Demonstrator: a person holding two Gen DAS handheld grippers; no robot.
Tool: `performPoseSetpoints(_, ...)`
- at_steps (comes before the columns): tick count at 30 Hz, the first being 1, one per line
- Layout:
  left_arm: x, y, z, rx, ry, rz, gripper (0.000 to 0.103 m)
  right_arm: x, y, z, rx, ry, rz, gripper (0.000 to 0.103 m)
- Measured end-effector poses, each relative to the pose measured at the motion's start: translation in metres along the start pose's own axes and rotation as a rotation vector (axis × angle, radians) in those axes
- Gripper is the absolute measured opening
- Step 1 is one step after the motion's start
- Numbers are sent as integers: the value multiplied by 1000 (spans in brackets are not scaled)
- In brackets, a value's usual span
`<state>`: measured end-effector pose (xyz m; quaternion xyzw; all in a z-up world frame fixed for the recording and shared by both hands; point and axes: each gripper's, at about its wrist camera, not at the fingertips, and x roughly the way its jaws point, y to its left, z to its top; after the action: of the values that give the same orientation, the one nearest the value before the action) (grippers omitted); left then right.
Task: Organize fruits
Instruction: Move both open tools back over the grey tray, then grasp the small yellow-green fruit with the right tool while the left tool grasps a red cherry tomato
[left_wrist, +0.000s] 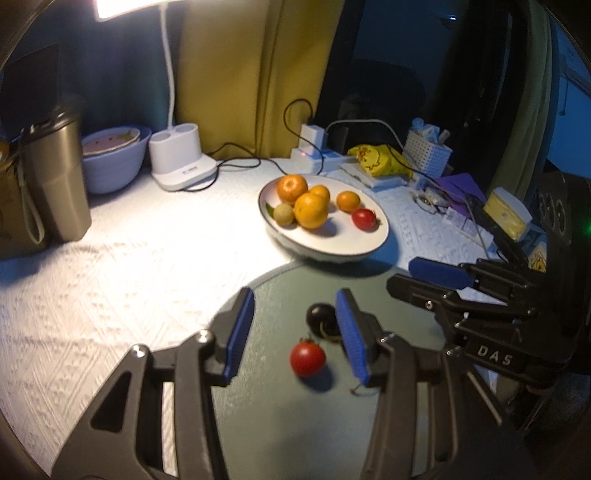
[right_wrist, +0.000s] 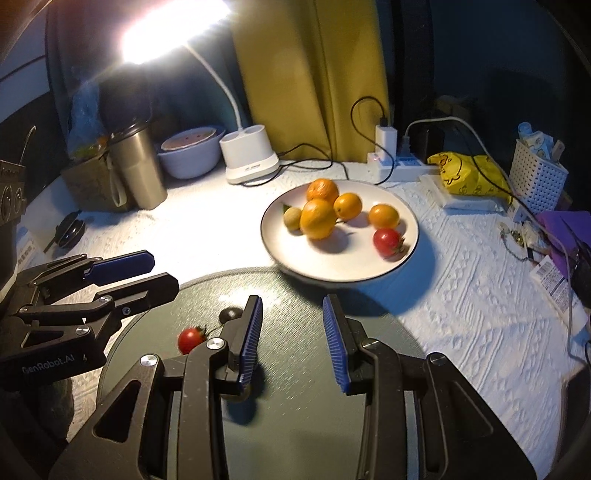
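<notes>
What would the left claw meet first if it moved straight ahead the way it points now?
Probably the dark fruit on the green tray, which lies close to the right finger of the open left claw; depth is unclear, so it may just pass beside it.

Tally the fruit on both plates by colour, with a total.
Orange: 4, white plate
Red: 2, one on each plate
Yellow-green: 1, white plate
Dark: 1, grey plate
Total: 8

Parted left tongs (left_wrist: 295, 332) — red tomato (left_wrist: 307, 358) between
</notes>
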<state>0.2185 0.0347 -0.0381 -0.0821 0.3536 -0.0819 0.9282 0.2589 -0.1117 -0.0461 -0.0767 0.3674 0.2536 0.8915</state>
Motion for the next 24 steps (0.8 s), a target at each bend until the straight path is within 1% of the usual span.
performPoseSetpoints(12, -5, 8, -29, -26, 22, -2, 47, 8, 27, -29, -14, 58, 27, 36)
performPoseSetpoints(24, -4, 12, -47, -40, 47, -8, 47, 10, 32, -54, -8, 102, 30, 36)
